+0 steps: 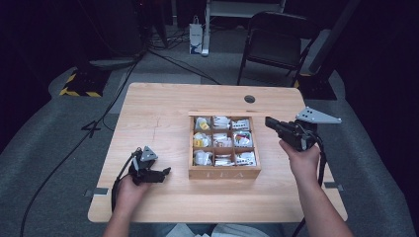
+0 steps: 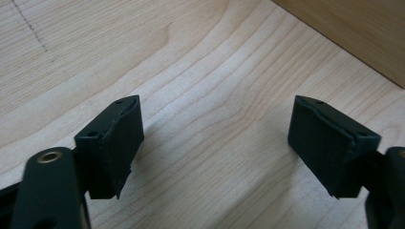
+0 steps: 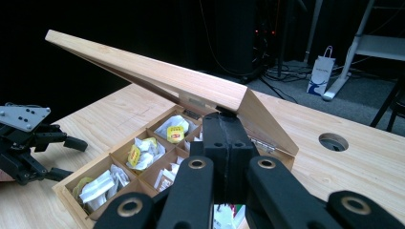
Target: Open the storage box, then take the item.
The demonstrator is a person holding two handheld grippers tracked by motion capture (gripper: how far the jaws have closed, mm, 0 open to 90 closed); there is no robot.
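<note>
A wooden tea box (image 1: 225,173) with nine compartments of wrapped tea bags (image 1: 220,140) sits right of the table's middle. Its lid (image 3: 157,71) is raised and slants up over the box. My right gripper (image 1: 270,122) is shut at the box's back right corner. In the right gripper view its closed jaw tips (image 3: 228,121) press against the underside of the lid's edge, with nothing between them. My left gripper (image 1: 165,173) rests low on the table left of the box, open and empty. Its wide-apart pads (image 2: 114,143) frame bare wood, with the box wall (image 2: 363,33) just beyond.
The light wood table (image 1: 158,123) has a round cable hole (image 1: 249,98) behind the box. Beyond the table stand a folding chair (image 1: 276,44), a white paper bag (image 1: 196,38) and a yellow-and-black striped base (image 1: 79,84). Cables run across the floor.
</note>
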